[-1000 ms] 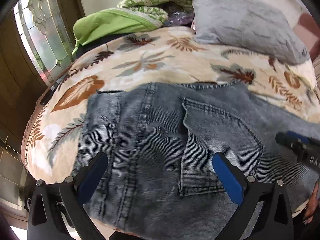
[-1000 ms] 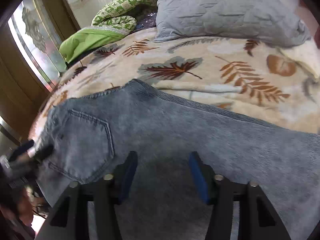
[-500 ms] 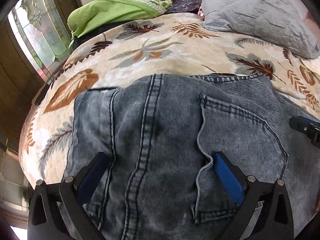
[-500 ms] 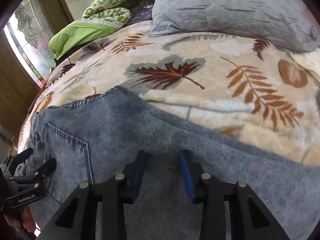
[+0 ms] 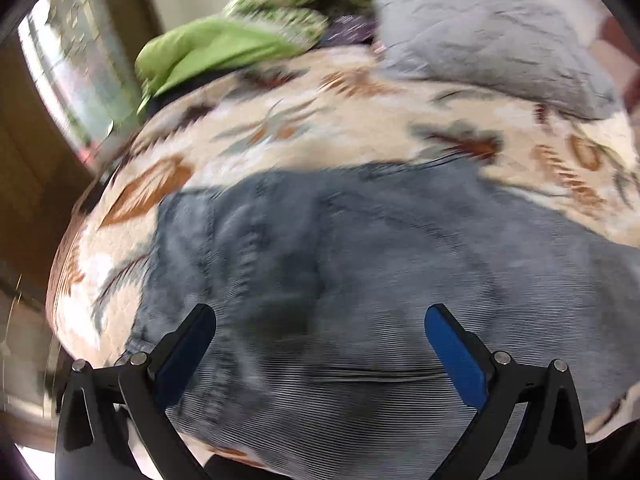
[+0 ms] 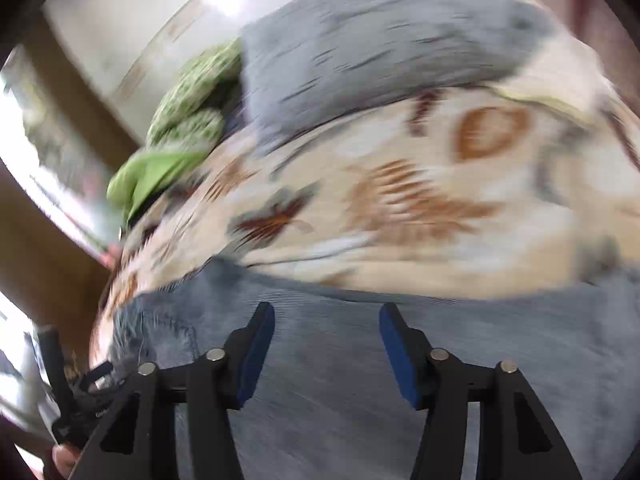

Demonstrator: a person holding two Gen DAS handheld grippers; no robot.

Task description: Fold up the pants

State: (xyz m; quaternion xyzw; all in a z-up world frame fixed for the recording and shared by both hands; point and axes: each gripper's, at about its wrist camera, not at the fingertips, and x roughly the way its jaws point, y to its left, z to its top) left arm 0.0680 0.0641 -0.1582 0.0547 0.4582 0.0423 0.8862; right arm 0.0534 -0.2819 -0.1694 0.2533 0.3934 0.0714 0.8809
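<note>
The left gripper (image 5: 320, 330) stands wide open, empty, directly over the waist end of the faded grey-blue denim pants (image 5: 360, 280). The right gripper (image 6: 327, 334), moderately open and also empty, hangs over the leg further along (both views blurred). The pants' long axis runs left to right across the leaf-printed cream blanket (image 5: 360, 128) beyond both tips.

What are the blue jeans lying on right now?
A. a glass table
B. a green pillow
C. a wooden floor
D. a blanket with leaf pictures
D: the jeans are spread flat on the cream blanket printed with brown leaves; the green pillow sits farther back, not under them.
</note>
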